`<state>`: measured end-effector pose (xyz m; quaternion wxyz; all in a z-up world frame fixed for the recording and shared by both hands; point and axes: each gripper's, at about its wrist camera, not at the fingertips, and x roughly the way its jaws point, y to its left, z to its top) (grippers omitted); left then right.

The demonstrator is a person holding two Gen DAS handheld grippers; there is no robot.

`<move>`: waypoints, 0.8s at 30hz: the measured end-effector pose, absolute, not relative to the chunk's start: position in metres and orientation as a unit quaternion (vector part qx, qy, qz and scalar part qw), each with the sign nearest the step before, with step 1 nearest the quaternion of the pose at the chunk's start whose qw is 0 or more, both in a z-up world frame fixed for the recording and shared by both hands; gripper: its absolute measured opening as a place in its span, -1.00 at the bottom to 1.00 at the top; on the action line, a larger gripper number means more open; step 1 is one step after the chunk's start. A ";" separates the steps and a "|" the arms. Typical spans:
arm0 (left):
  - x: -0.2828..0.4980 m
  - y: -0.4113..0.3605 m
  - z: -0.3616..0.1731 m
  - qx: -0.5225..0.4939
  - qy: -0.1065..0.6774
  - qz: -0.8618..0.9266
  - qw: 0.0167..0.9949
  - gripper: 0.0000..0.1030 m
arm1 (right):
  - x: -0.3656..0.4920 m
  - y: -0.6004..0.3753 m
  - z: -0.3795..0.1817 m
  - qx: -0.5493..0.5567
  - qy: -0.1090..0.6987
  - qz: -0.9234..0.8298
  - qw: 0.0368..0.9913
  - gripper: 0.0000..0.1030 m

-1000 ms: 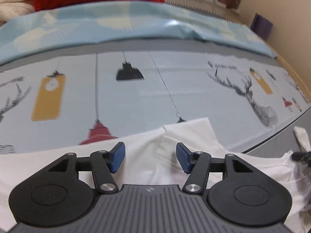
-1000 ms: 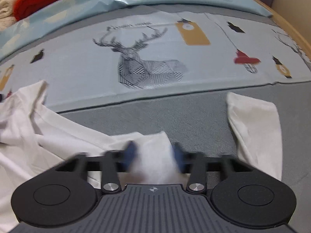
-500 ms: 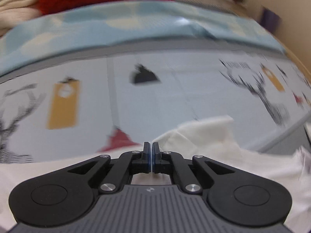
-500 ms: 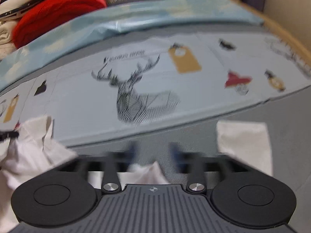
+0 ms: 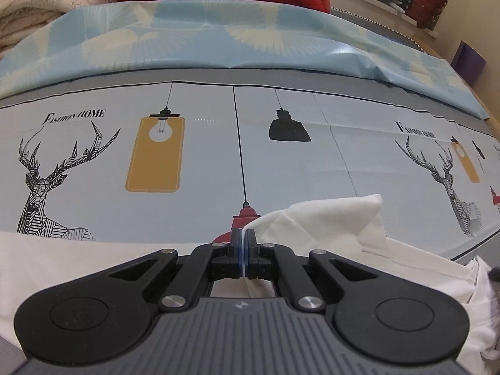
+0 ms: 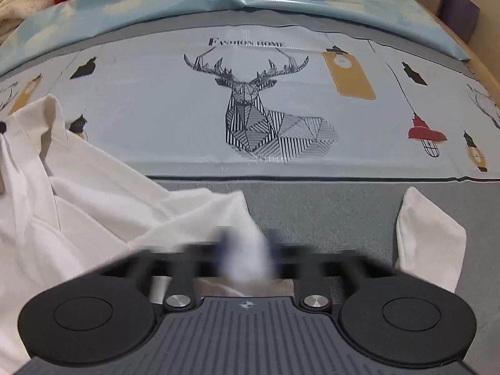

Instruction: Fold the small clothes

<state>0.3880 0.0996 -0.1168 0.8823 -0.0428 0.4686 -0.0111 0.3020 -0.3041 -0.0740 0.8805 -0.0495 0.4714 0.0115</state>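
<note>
Left wrist: left gripper [image 5: 243, 251] pinches white garment [image 5: 328, 225]; right gripper [image 6: 245, 257] blurred, unclear.

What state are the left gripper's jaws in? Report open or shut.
Shut. The left gripper has its blue pads pressed together on an edge of the white garment, with cloth trailing off to the right.

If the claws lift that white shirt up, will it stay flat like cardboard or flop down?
Probably flop. The white shirt already lies in soft folds and creases, so it looks thin and limp. The left claw pinches just one edge, so the rest would likely hang and sag. It also seems light, not heavy.
</note>
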 end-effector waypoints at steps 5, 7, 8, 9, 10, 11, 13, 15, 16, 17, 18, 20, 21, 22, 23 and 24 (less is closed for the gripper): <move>0.386 0.104 -0.110 -0.043 0.461 -0.024 0.886 -0.98 | 0.296 -0.303 -0.038 -0.039 0.401 0.018 0.915 -0.96; 0.386 0.109 -0.102 -0.054 0.443 -0.030 0.895 -0.98 | 0.293 -0.302 -0.015 -0.026 0.353 0.023 0.935 -0.97; 0.386 0.112 -0.096 -0.061 0.429 -0.030 0.901 -0.98 | 0.291 -0.298 -0.002 -0.029 0.324 0.027 0.945 -0.97; 0.387 0.117 -0.090 -0.069 0.413 -0.027 0.908 -0.98 | 0.290 -0.293 0.012 -0.043 0.292 0.033 0.955 -0.97; 0.387 0.122 -0.083 -0.078 0.395 -0.020 0.915 -0.98 | 0.294 -0.287 0.024 -0.061 0.261 0.039 0.963 -0.97; 0.388 0.129 -0.075 -0.091 0.373 -0.008 0.923 -0.98 | 0.301 -0.280 0.036 -0.084 0.233 0.044 0.968 -0.97; 0.387 0.143 -0.063 -0.120 0.316 0.035 0.940 -0.96 | 0.329 -0.268 0.056 -0.117 0.197 0.040 0.973 -0.97; 0.386 0.152 -0.055 -0.131 0.281 0.089 0.946 -0.72 | 0.367 -0.257 0.073 -0.110 0.161 0.040 0.980 -0.97; 0.385 0.154 -0.053 -0.134 0.278 0.104 0.946 -0.45 | 0.385 -0.252 0.076 -0.107 0.146 0.029 0.983 -0.96; 0.384 0.156 -0.052 -0.140 0.282 0.099 0.944 -0.39 | 0.406 -0.247 0.076 -0.114 0.140 0.004 0.984 -0.76; 0.385 0.156 -0.052 -0.145 0.293 0.085 0.941 -0.39 | 0.431 -0.241 0.072 -0.126 0.166 -0.022 0.978 -0.60; 0.386 0.151 -0.052 -0.134 0.318 0.060 0.937 -0.40 | 0.449 -0.243 0.066 -0.108 0.219 -0.041 0.969 -0.55; 0.386 0.147 -0.053 -0.124 0.328 0.051 0.935 -0.40 | 0.441 -0.251 0.065 -0.079 0.220 -0.040 0.972 -0.54; 0.386 0.142 -0.055 -0.115 0.343 0.041 0.931 -0.40 | 0.429 -0.260 0.063 -0.056 0.218 -0.037 0.974 -0.50; 0.387 0.138 -0.057 -0.113 0.358 0.031 0.926 -0.40 | 0.413 -0.270 0.057 -0.040 0.219 -0.040 0.974 -0.43; 0.388 0.134 -0.061 -0.116 0.375 0.021 0.920 -0.40 | 0.395 -0.280 0.048 -0.029 0.224 -0.051 0.973 -0.39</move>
